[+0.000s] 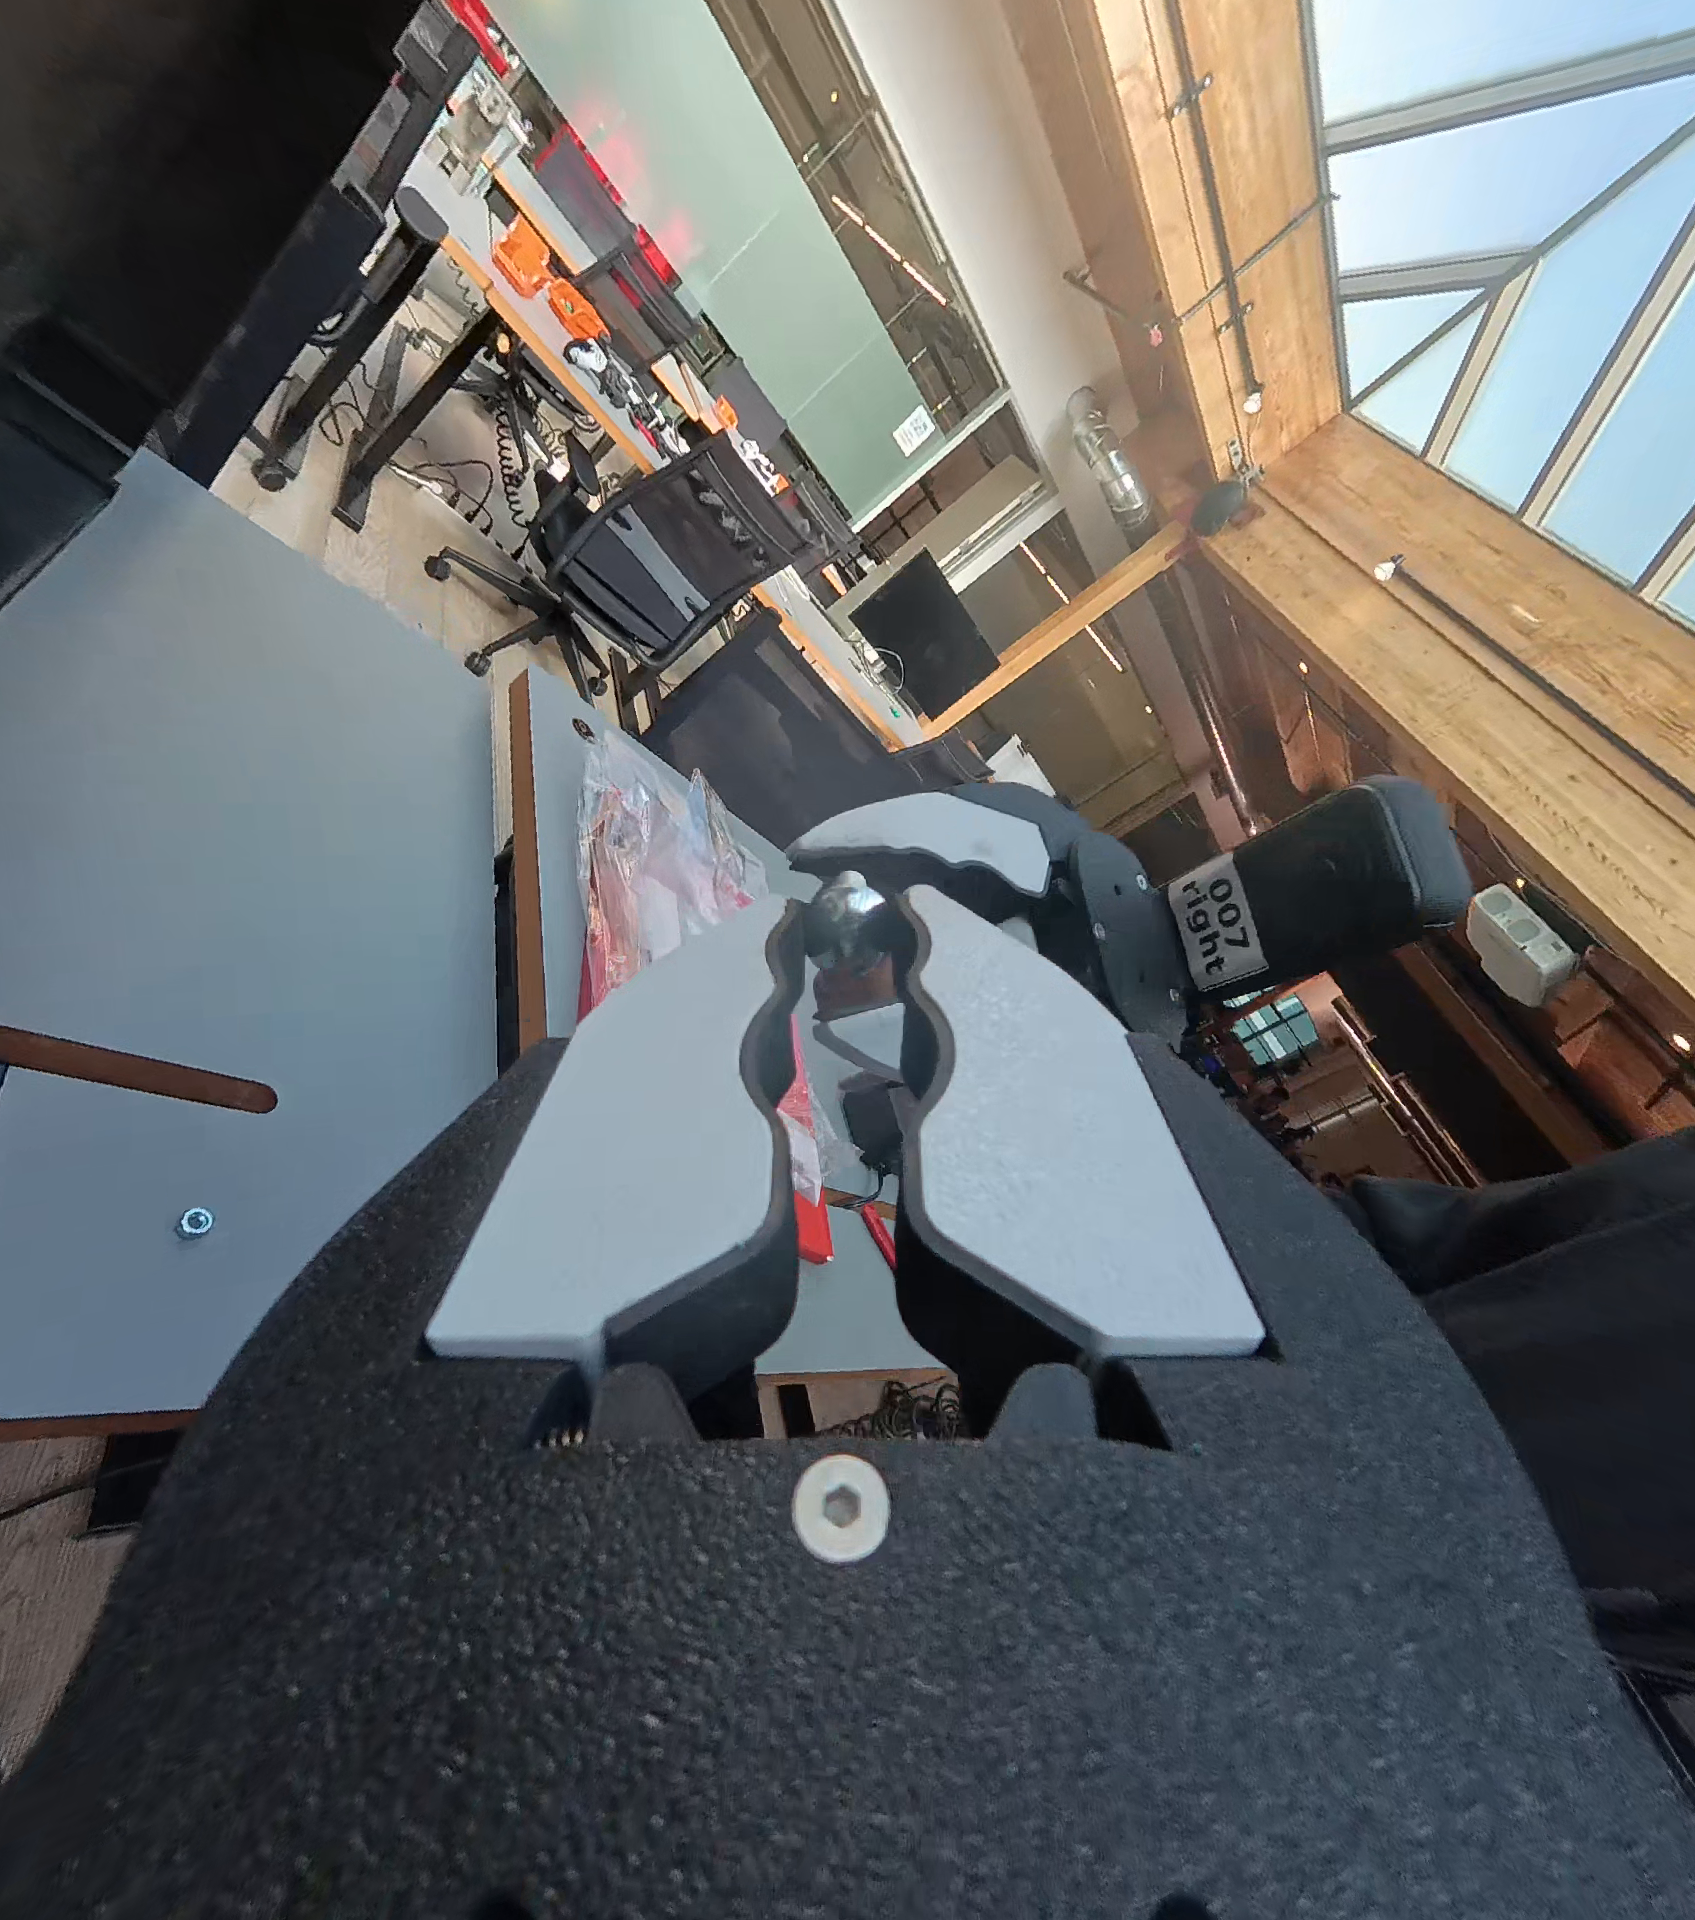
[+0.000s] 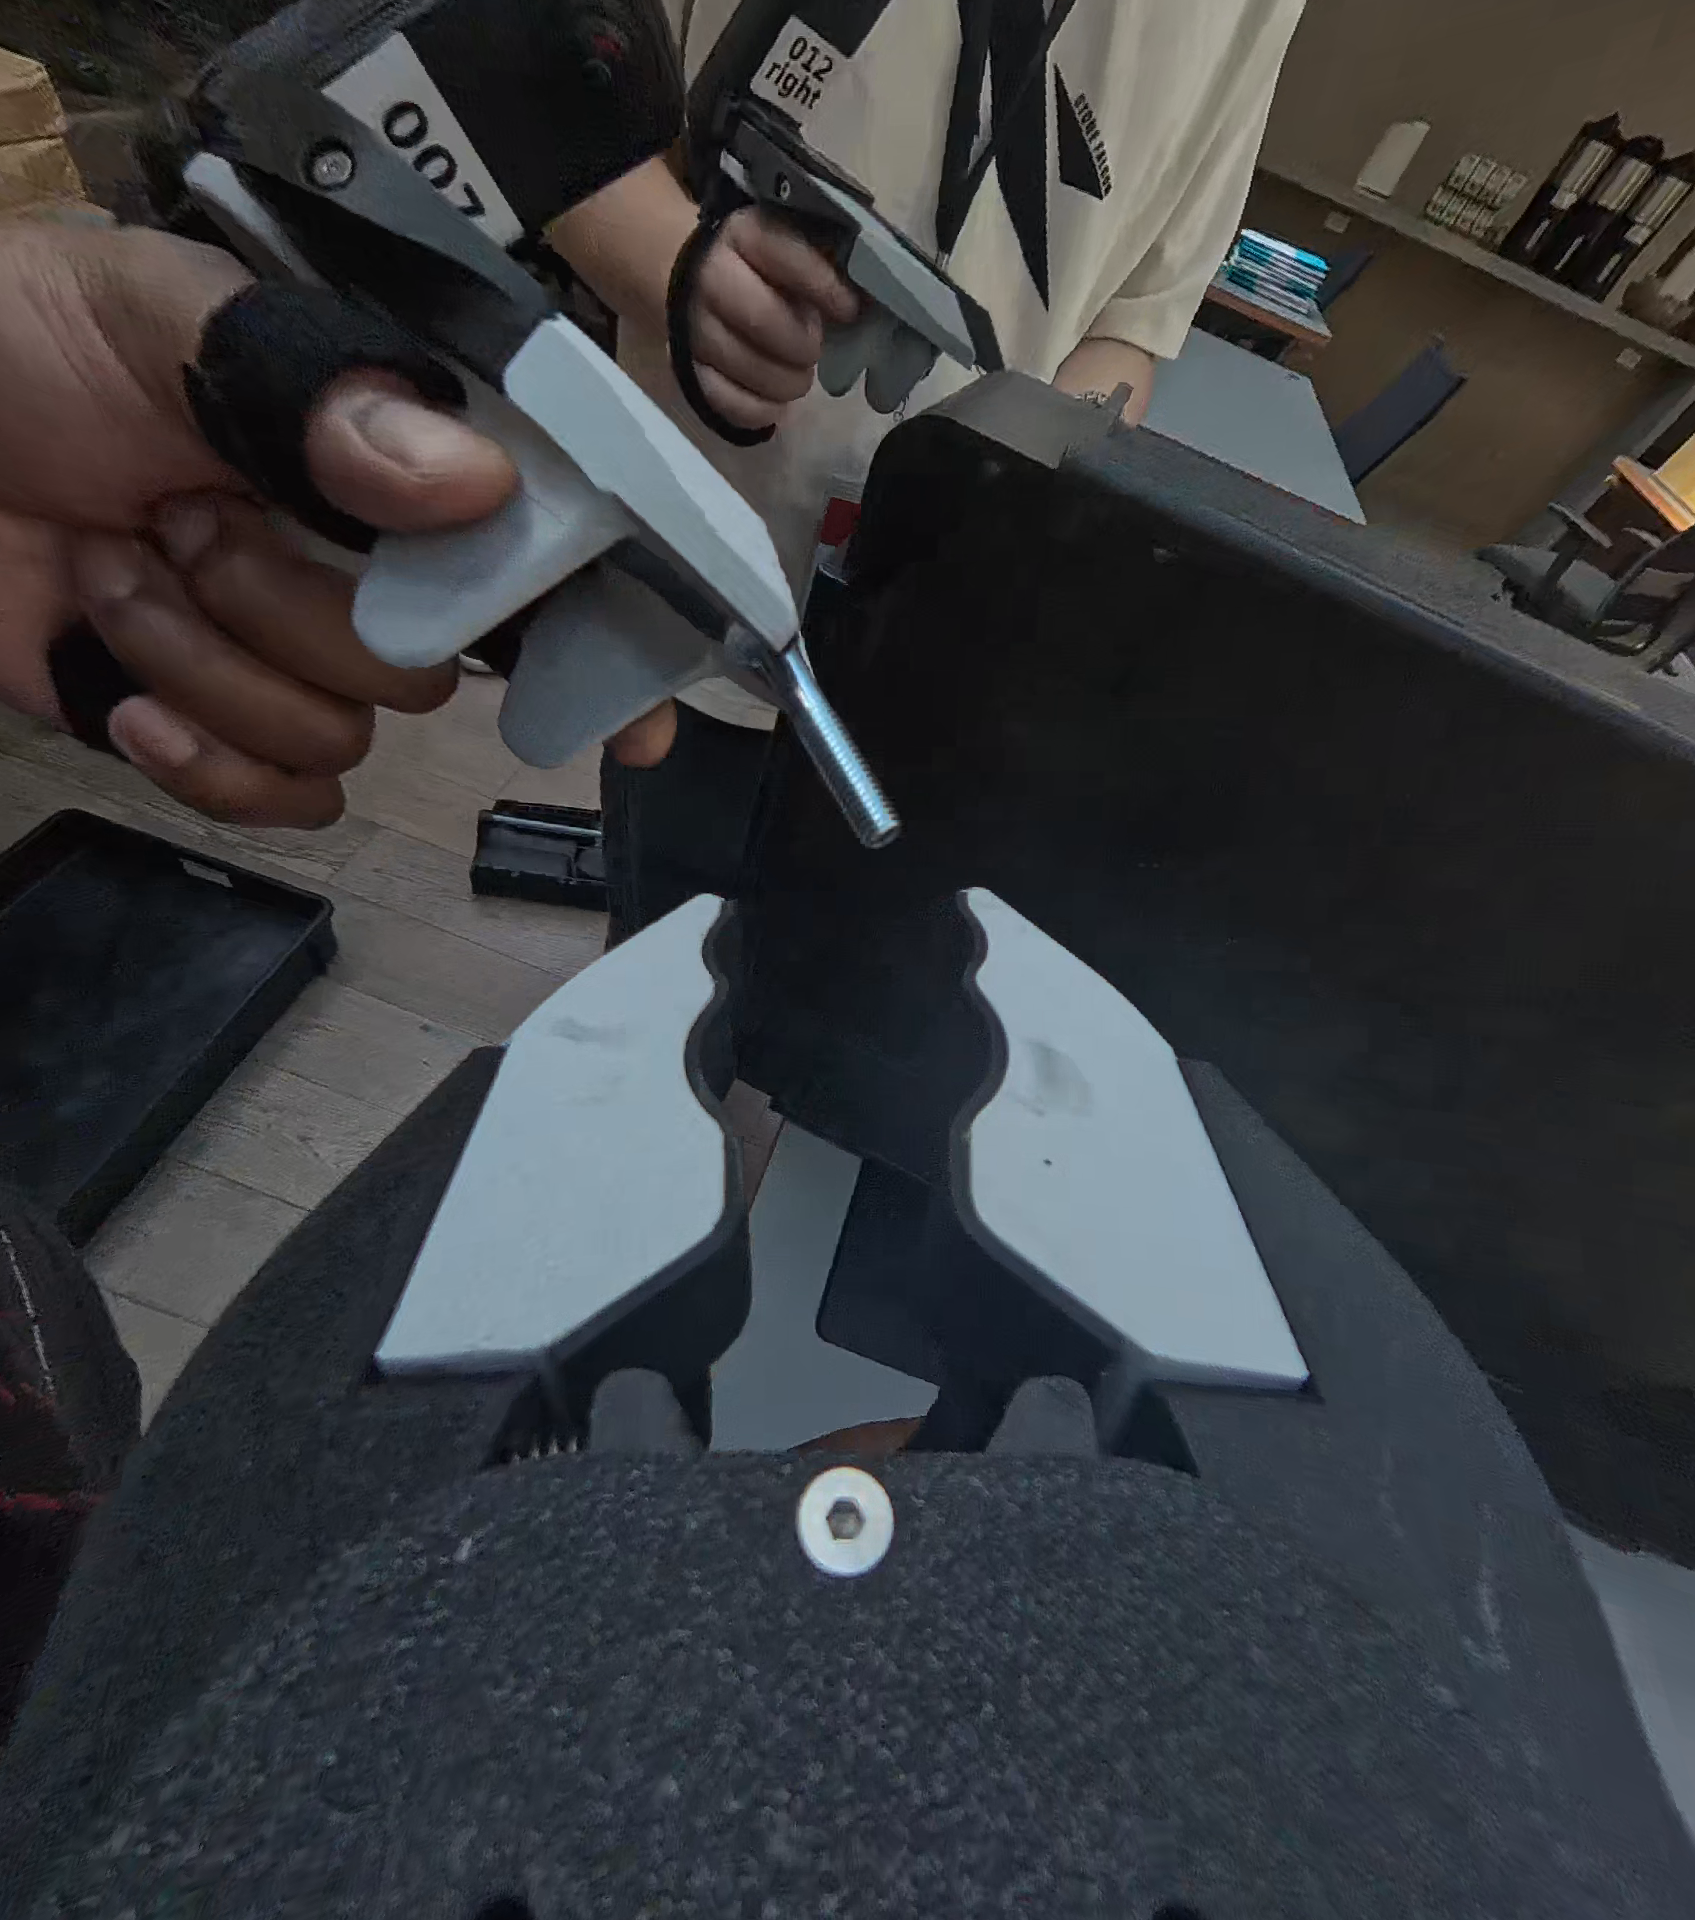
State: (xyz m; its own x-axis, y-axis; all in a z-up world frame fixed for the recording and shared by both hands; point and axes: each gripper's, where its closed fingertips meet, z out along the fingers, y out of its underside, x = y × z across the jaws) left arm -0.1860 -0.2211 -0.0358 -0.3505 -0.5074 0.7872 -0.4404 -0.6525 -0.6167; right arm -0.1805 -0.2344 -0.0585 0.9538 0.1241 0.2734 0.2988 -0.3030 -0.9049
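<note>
Three white labels with dark printed characters show. One is on the handle of the right gripper (image 1: 1222, 935), one on the body of the left gripper (image 2: 427, 135), and one on a third gripper (image 2: 874, 260) held by a second person in a cream shirt (image 2: 1165, 156).

The left claw (image 1: 848, 904) is drawn narrow and pinches the head of a silver bolt (image 2: 838, 748). The threaded shank sticks out free below the tips, tilted, in the air above the worktop (image 1: 199, 831). A hand (image 2: 147, 540) wraps the left gripper's handle.

The right claw (image 2: 843, 925) stands partly apart, just beside the bolt. A black slab-like thing (image 2: 1290, 831) fills the gap between its fingers — I cannot tell whether they press it.

A clear plastic bag (image 1: 656, 873) lies on the grey worktop with red and white pieces inside, too crumpled to make out. A lone hex nut (image 1: 196, 1223) sits well apart from it, nearer the worktop's front edge.

A shallow black tray (image 2: 95, 997) lies on the wooden floor, and a small black box (image 2: 536, 852) lies farther back. A black office chair (image 1: 656, 561) stands beyond the worktop — orange items (image 1: 531, 260) sit on a bench behind it.
</note>
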